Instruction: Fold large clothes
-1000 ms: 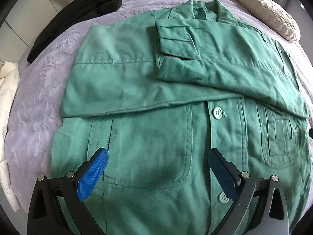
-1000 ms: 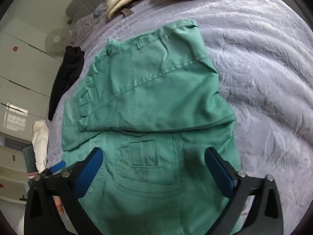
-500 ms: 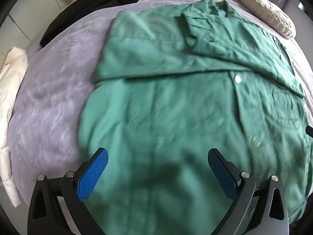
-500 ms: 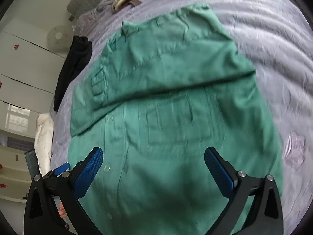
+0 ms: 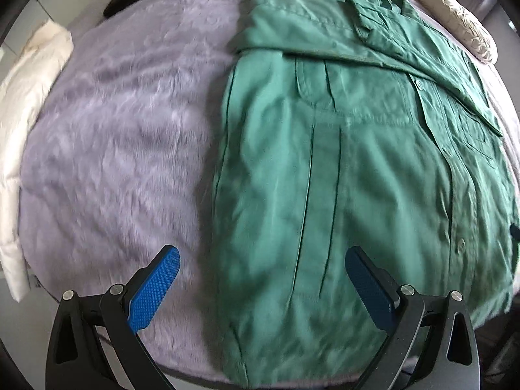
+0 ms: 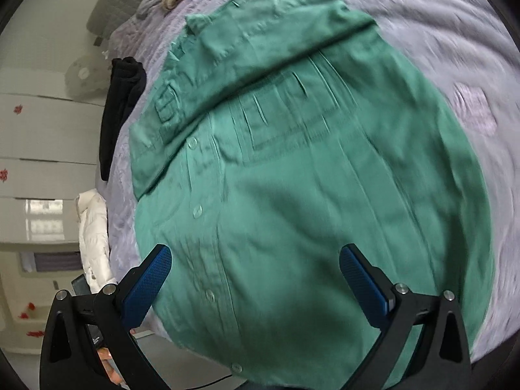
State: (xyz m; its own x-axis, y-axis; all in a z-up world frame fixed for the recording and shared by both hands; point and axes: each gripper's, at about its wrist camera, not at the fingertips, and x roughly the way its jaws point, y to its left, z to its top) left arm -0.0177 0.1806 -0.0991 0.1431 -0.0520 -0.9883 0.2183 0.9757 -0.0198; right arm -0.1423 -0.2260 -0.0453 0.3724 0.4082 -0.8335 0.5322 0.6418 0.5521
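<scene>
Both tongs (image 5: 262, 284) (image 6: 255, 281) pulled back, wide open, holding nothing

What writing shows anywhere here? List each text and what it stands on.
No text can be read.
Red marks on the white cabinet doors: too small and blurred to read.
Green jacket: no label or print shows.
Left gripper and right gripper: no markings.

We note a white jacket (image 5: 29, 104) at the bed's (image 5: 113, 149) left edge, black garment (image 6: 122, 104) and pillow (image 5: 461, 29) near its far edge.
</scene>
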